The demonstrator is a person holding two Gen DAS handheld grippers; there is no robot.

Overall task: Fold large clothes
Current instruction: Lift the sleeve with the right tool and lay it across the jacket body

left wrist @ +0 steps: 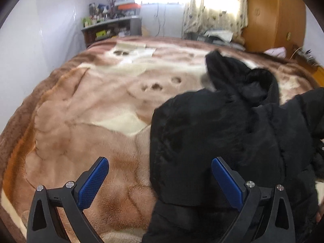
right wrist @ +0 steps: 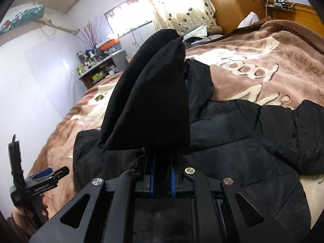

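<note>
While the left claw (left wrist: 160, 184) gapes wide over the blanket (left wrist: 91, 121), the right claw (right wrist: 162, 179) pinches the black jacket (right wrist: 149, 93).

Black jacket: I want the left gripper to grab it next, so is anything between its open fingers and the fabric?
Nothing visible. The left gripper is open over the black jacket, whose edge already lies between its fingers on the blanket.
</note>
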